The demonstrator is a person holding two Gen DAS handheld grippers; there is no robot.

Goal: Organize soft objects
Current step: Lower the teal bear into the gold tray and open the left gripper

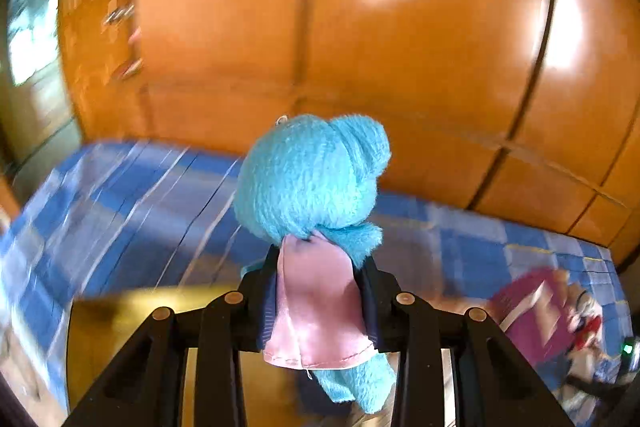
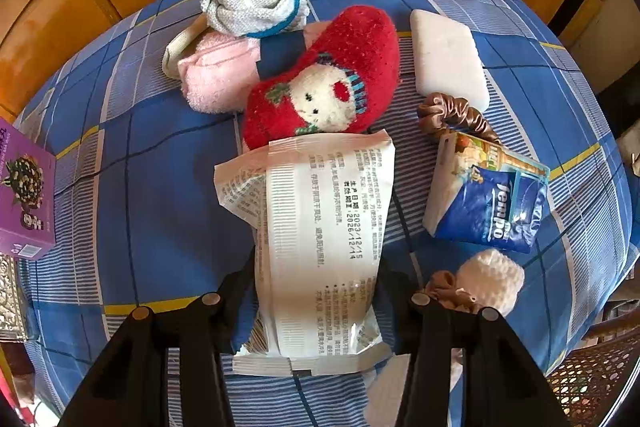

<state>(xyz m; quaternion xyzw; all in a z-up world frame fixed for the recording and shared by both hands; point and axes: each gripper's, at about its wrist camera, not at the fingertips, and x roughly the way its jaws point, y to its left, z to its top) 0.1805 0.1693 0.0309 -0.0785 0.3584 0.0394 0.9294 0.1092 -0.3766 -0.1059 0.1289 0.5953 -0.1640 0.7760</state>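
In the left wrist view my left gripper (image 1: 318,291) is shut on a turquoise plush toy (image 1: 312,175) in a pink satin dress (image 1: 316,307), held up above the blue checked tablecloth (image 1: 132,195). The scene behind it is blurred by motion. In the right wrist view my right gripper (image 2: 316,303) is shut on a white printed soft pack (image 2: 320,239) that rests on the tablecloth (image 2: 160,195). Just beyond the pack lie a red fuzzy sock with a snowman face (image 2: 332,79), a pink sock (image 2: 216,75) and a white knitted roll with a teal band (image 2: 256,3).
To the right on the cloth lie a white sponge pad (image 2: 448,55), a brown satin scrunchie (image 2: 456,115), a blue Tempo tissue pack (image 2: 488,195) and a cream knit piece (image 2: 492,279). A purple box (image 2: 22,195) sits at the left edge. Orange wooden cabinet doors (image 1: 400,47) stand behind the table.
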